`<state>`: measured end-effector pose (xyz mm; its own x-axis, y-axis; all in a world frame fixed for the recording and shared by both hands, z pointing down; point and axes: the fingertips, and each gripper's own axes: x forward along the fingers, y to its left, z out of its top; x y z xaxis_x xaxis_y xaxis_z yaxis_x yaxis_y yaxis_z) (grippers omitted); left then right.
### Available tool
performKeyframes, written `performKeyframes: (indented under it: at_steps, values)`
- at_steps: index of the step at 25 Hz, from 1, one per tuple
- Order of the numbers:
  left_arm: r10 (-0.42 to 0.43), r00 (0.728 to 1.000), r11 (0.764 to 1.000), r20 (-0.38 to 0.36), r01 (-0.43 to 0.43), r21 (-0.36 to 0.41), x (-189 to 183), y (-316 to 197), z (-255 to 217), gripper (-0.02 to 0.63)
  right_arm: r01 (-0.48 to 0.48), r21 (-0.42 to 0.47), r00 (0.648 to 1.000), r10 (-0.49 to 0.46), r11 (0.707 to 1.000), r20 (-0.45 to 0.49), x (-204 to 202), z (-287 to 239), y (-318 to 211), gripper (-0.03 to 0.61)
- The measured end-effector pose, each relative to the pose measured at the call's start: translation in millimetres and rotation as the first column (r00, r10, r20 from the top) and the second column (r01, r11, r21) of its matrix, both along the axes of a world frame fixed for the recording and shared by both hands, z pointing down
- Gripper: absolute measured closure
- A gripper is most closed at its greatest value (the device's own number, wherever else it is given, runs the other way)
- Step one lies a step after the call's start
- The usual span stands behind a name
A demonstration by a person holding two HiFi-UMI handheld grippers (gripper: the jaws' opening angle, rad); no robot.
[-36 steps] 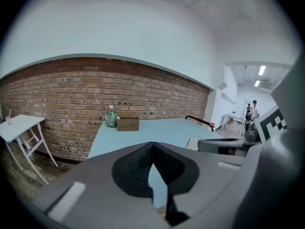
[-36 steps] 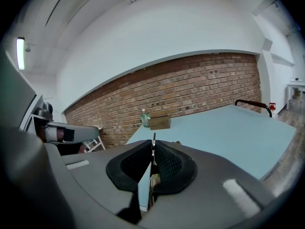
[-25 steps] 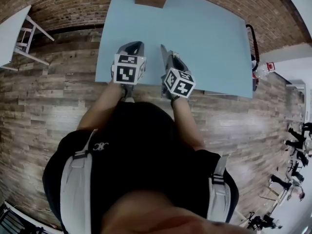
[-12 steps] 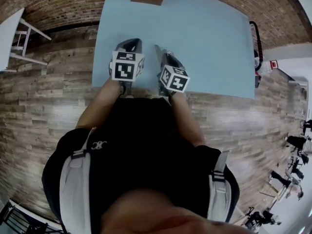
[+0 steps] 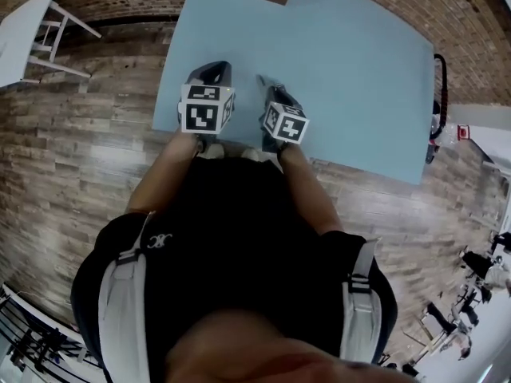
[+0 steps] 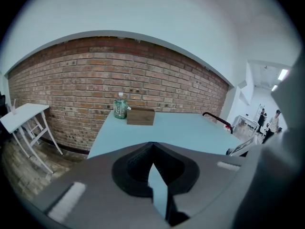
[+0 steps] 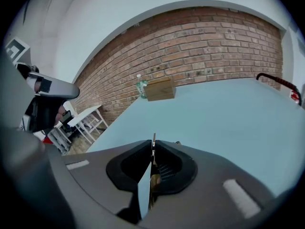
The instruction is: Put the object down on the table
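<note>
In the right gripper view my right gripper (image 7: 153, 144) is shut on a thin flat object (image 7: 153, 138), seen edge-on, whose edge sticks up a little past the fingertips. The head view shows that gripper (image 5: 268, 90) low over the near part of the light blue table (image 5: 351, 70), the thin object (image 5: 261, 80) poking out ahead of it. Whether the object touches the table I cannot tell. My left gripper (image 5: 212, 69) hangs beside it, to the left, near the table's front left corner. Its fingertips meet with nothing between them in the left gripper view (image 6: 151, 146).
A green bottle (image 6: 120, 107) and a brown wooden box (image 6: 140, 116) stand at the table's far edge by the brick wall. A white stand (image 5: 32, 30) is on the floor to the left. A black and red bar (image 5: 437, 102) runs along the table's right side.
Both grippers have sunk toward the table near its front edge, the right one more. The right one still holds the thin object.
</note>
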<state>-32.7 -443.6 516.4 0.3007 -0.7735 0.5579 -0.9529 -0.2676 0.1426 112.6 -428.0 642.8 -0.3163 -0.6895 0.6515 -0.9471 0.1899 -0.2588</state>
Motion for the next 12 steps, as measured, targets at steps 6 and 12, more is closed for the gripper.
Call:
performKeyframes:
  at_steps: [6,12]
  values:
    - [-0.062,0.998,0.998,0.021,0.063,-0.025,-16.6,13.9,10.1,0.615,0.048,-0.067,0.999,-0.049,0.997,-0.015,-5.8,29.1,5.9,0.539]
    - [-0.083,0.996,0.996,0.035,0.084,-0.026,-18.9,26.4,13.2,0.615,0.065,-0.108,0.998,-0.068,0.992,-0.018,-5.6,43.2,11.8,0.541]
